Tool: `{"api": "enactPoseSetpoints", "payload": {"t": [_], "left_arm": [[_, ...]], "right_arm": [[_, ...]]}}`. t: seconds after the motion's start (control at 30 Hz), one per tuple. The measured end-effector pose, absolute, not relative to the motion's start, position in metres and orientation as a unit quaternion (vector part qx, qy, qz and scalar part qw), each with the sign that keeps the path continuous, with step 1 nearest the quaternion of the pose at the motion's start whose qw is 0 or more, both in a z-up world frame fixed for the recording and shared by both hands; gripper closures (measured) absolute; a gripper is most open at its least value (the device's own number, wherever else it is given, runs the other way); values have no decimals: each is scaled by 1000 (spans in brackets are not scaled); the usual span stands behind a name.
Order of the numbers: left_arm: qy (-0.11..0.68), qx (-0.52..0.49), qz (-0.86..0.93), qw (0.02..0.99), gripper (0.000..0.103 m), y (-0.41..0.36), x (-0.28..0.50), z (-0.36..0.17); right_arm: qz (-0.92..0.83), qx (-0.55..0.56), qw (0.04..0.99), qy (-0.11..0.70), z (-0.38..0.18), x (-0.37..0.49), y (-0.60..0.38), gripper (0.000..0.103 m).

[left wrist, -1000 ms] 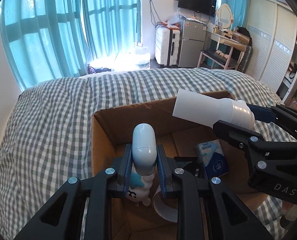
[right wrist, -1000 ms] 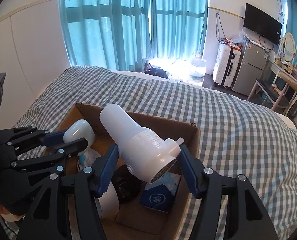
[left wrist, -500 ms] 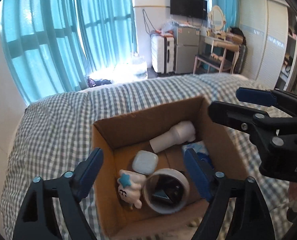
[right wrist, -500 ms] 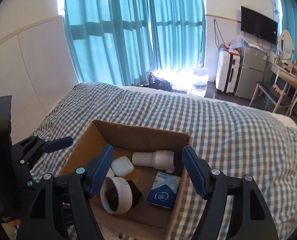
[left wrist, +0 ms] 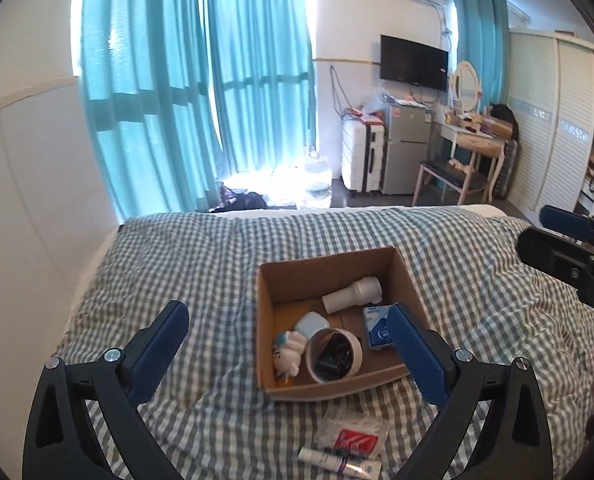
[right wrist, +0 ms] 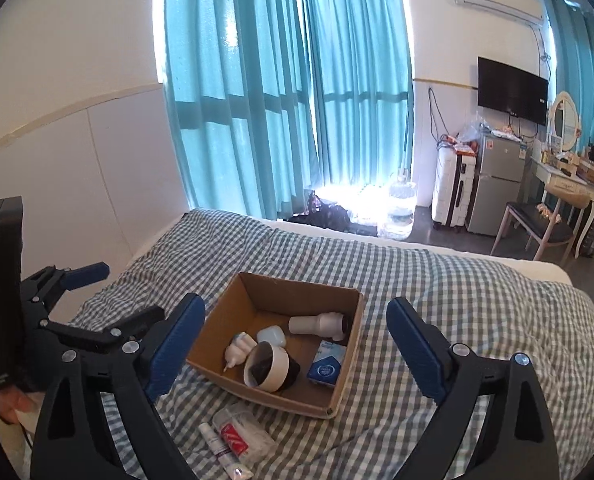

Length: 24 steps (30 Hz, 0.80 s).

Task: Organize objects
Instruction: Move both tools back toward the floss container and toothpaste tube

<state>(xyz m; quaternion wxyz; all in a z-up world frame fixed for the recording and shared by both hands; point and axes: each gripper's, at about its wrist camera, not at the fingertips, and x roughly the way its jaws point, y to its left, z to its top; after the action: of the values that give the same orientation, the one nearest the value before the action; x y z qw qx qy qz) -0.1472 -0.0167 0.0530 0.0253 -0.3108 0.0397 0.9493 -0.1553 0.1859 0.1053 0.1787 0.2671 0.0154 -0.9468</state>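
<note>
An open cardboard box (left wrist: 405,276) (right wrist: 349,344) sits on the checked bed. Inside lie a white bottle (left wrist: 353,295) (right wrist: 317,323), a small white case (left wrist: 312,325) (right wrist: 272,336), a plush toy (left wrist: 289,353) (right wrist: 237,350), a white roll around a black object (left wrist: 333,355) (right wrist: 267,366) and a blue tissue pack (left wrist: 377,326) (right wrist: 325,364). My left gripper (left wrist: 289,344) is open and empty, raised above the box. My right gripper (right wrist: 295,340) is open and empty, also raised above it. A clear packet (left wrist: 353,432) (right wrist: 243,432) and a small tube (left wrist: 339,465) (right wrist: 221,450) lie on the bed in front of the box.
The checked bedspread (left wrist: 177,264) (right wrist: 477,292) spreads around the box. A white wall (left wrist: 29,200) borders the bed's left side. Beyond the bed stand teal curtains (right wrist: 289,92), a suitcase (right wrist: 455,192), a small fridge (right wrist: 497,188) and a chair (right wrist: 537,232).
Both grippers opened and let the white case and the white bottle drop into the box, then drew back and up. The box now looks smaller, and the packet and tube came into view.
</note>
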Motion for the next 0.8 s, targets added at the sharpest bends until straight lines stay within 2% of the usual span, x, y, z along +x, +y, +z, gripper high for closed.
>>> {"api": "enactPoseSetpoints", "payload": {"t": [0.17,0.37,0.8], "left_arm": [[40,-318,947,5,0,-23,-125,47],[39,-344,938,-12,0,-33,-113,16],[5,-414,909,-45,0,-48,-119,-100]], "right_arm": [[-946,268,181,33,100,-131,185,10],[-937,291,184,60,68,-123,177,10],[-897,379,221,49,-61,-149,147,10]]}}
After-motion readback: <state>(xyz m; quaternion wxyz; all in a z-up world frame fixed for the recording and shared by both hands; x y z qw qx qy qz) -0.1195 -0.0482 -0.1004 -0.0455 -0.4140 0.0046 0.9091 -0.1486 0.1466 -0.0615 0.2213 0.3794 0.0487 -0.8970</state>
